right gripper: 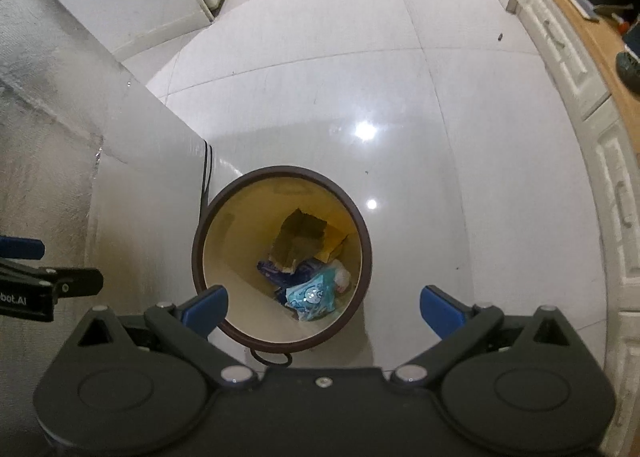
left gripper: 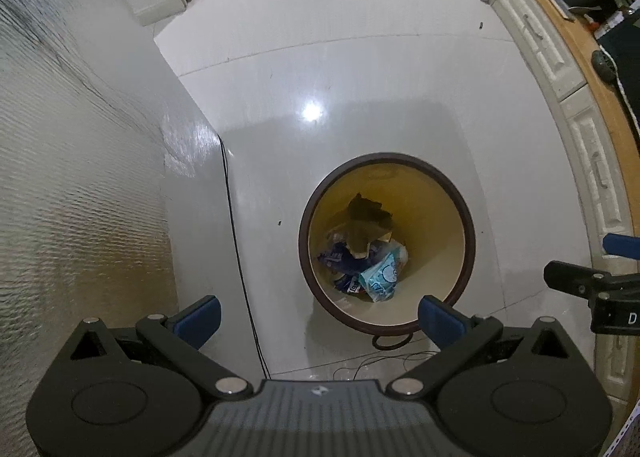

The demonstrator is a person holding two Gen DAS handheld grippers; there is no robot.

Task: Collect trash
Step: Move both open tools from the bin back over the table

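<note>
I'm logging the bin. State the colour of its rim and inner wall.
The bin has a dark brown rim and a pale yellow inner wall, clearest in the right wrist view.

My right claw (right gripper: 323,309) hangs spread wide and empty above a round bin (right gripper: 208,225) on the pale tiled floor (right gripper: 400,77). Inside lie torn cardboard (right gripper: 300,237) and a light blue wrapper (right gripper: 314,297).

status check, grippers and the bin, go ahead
Left gripper open, empty. Right gripper open, empty. Round brown-rimmed cream bin below, light-blue wrapper and torn brown cardboard inside. Nothing in the way.
</note>
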